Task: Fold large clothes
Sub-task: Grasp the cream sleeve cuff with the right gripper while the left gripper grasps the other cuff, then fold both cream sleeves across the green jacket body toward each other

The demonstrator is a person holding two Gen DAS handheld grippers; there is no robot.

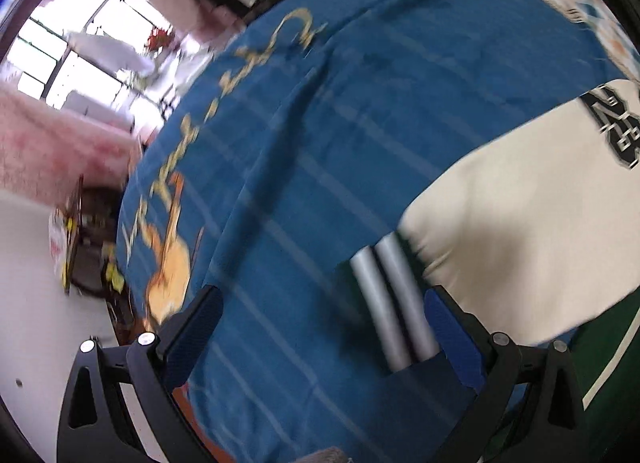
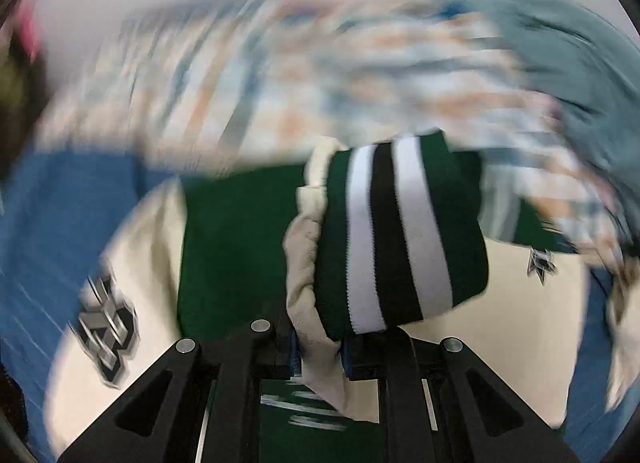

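A cream and dark green varsity jacket lies on a blue bedspread [image 1: 340, 123]. In the left wrist view its cream sleeve [image 1: 520, 231] with a black number patch [image 1: 616, 123] lies at the right, ending in a green cuff with grey stripes [image 1: 392, 299]. My left gripper [image 1: 324, 339] is open over the bedspread, the cuff beside its right finger [image 1: 452, 339]. My right gripper [image 2: 320, 359] is shut on the other sleeve [image 2: 312, 283] just behind its striped cuff [image 2: 400, 239], held above the jacket's green body [image 2: 232, 247].
A patterned quilt [image 2: 320, 75] and a grey-blue garment [image 2: 568, 63] lie beyond the jacket. The bed's left edge drops to a white floor [image 1: 32, 323] with a cluttered rack [image 1: 80, 231]. A window [image 1: 80, 43] and pink curtains [image 1: 60, 147] stand beyond.
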